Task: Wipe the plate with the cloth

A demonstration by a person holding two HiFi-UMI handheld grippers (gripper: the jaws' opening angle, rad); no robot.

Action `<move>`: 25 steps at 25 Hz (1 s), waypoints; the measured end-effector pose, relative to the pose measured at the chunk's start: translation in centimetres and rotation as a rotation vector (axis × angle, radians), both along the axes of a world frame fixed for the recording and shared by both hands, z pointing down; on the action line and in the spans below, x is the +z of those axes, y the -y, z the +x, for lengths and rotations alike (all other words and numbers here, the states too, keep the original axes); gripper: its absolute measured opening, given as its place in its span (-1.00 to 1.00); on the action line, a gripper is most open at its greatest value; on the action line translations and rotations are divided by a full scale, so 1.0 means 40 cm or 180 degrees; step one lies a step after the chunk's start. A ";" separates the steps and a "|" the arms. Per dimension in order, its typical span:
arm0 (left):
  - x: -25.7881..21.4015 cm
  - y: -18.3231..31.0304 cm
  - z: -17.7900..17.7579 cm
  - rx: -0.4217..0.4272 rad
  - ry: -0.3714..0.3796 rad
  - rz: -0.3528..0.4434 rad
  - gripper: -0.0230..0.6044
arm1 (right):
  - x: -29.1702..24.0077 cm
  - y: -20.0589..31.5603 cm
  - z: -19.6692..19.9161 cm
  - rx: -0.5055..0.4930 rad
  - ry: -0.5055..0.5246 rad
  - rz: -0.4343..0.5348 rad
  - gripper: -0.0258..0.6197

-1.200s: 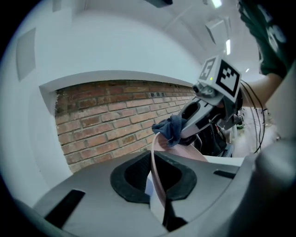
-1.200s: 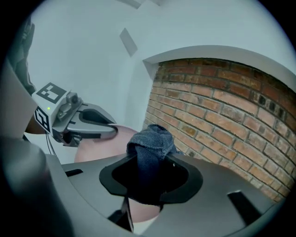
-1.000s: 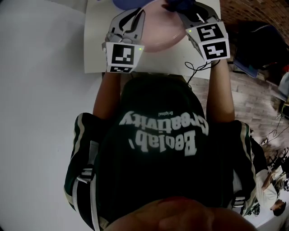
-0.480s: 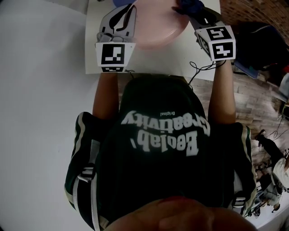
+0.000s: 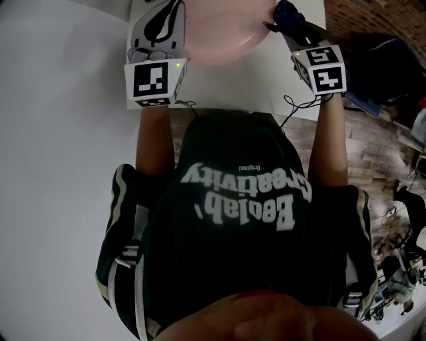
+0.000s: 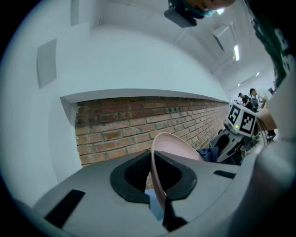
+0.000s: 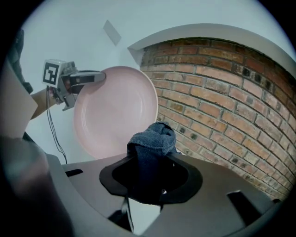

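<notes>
My left gripper (image 5: 166,16) sits at the upper left of the head view, its jaws clenched on the rim of the pink plate (image 5: 223,30). In the left gripper view that rim runs edge-on between my two black pads, pinched from both sides, and the plate rises away from them toward the centre of the frame. The plate is lifted clear of the white table (image 5: 219,86) and held on edge, filling the top centre of the head view. In the right gripper view its hollow face looks at me from the left half of the frame, with the left gripper gripping it at its upper left rim. My right gripper (image 5: 293,30) is at the upper right of the head view, its jaws grasping the dark blue cloth (image 7: 152,141). The cloth is bunched between the pads, and a rounded wad of it pokes out past the tips. That wad lies at the plate's right rim in the head view, and over its lower right edge in the right gripper view; I cannot tell whether cloth and plate touch. A red brick wall (image 7: 222,92) stands behind them.
</notes>
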State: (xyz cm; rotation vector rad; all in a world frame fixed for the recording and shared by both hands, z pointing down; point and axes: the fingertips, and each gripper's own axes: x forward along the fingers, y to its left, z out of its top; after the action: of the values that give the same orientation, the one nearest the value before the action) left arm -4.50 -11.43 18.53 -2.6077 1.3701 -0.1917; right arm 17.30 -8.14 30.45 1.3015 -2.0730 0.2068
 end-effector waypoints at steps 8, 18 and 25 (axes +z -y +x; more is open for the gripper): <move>-0.076 0.020 -0.044 -0.0019 -0.0193 0.0007 -0.89 | -0.008 -0.009 -0.001 0.0000 -0.0155 -0.0059 -0.54; -0.068 0.026 -0.031 -0.0003 -0.0324 -0.0105 -0.89 | -0.051 -0.044 -0.040 -0.0246 -0.0362 0.0143 -0.54; -0.039 0.026 -0.029 -0.0010 -0.0449 -0.0226 -0.87 | -0.003 -0.095 -0.078 -0.0382 -0.0369 -0.0012 -0.54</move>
State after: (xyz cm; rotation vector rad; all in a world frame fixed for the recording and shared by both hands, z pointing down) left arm -5.64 -12.46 16.99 -2.7241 1.4371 -0.0589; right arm 14.17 -4.33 30.34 1.1547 -2.0429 0.0800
